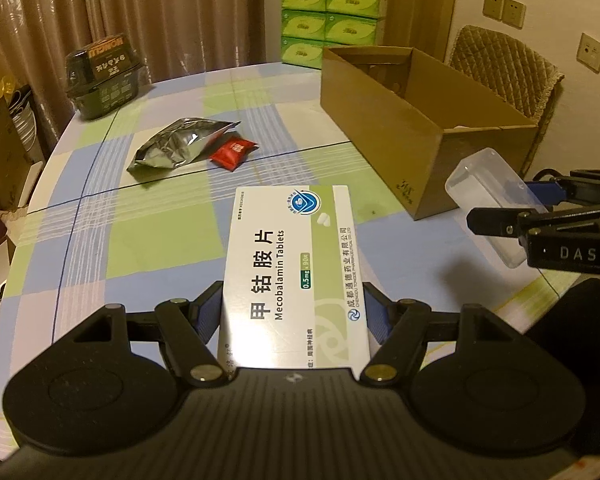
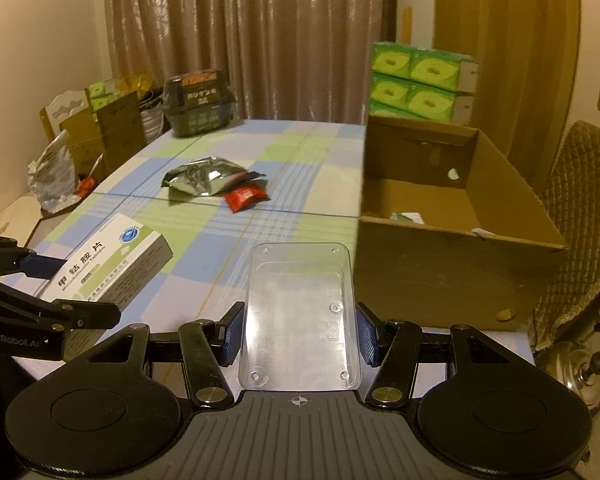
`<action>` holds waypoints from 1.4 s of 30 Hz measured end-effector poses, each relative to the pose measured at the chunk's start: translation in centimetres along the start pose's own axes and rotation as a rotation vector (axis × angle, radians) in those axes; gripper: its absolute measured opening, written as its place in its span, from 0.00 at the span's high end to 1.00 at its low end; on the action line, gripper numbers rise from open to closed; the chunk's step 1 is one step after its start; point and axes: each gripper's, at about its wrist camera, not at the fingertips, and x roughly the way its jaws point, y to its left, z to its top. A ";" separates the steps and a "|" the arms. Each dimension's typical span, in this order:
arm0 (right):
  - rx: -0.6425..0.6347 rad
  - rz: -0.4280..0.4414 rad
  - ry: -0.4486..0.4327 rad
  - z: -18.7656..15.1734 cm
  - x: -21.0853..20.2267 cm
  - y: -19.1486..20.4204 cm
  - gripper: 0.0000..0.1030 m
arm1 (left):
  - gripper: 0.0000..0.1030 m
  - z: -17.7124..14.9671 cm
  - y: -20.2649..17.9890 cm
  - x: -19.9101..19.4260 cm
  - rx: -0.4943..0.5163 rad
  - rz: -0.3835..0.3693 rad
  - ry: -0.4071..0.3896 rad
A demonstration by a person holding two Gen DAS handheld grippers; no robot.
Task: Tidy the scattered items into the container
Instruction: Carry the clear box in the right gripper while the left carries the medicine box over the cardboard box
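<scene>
My left gripper (image 1: 294, 314) is shut on a white and green medicine box (image 1: 296, 264), held above the checked tablecloth. My right gripper (image 2: 298, 330) is shut on a clear plastic case (image 2: 300, 312), lifted off the table. Each gripper shows in the other's view: the right one with the clear case (image 1: 487, 200) at the right edge, the left one with the medicine box (image 2: 108, 264) at the left. The open cardboard box (image 1: 411, 120) (image 2: 459, 240) stands on the table's right side. A silver foil pouch (image 1: 176, 148) (image 2: 204, 178) and a red sachet (image 1: 234, 154) (image 2: 246, 198) lie mid-table.
A dark packaged container (image 1: 104, 76) (image 2: 198, 104) sits at the table's far left corner. Green tissue packs (image 1: 331, 20) (image 2: 419, 80) are stacked behind the cardboard box. A quilted chair (image 1: 503, 72) (image 2: 575, 208) stands to the right. Cartons and bags (image 2: 88, 132) crowd the left of the table.
</scene>
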 end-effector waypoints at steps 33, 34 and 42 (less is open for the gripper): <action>0.109 -0.057 -0.044 -0.1 -2.8 -5.3 0.49 | 0.35 3.0 -4.4 1.0 0.063 -0.068 -0.014; 0.113 -0.059 -0.047 0.0 -2.9 -5.6 0.49 | 0.35 3.1 -4.5 1.1 0.063 -0.071 -0.014; 0.139 -0.086 -0.072 0.9 -3.3 -7.5 0.49 | 0.35 5.0 -5.7 1.6 0.071 -0.104 -0.037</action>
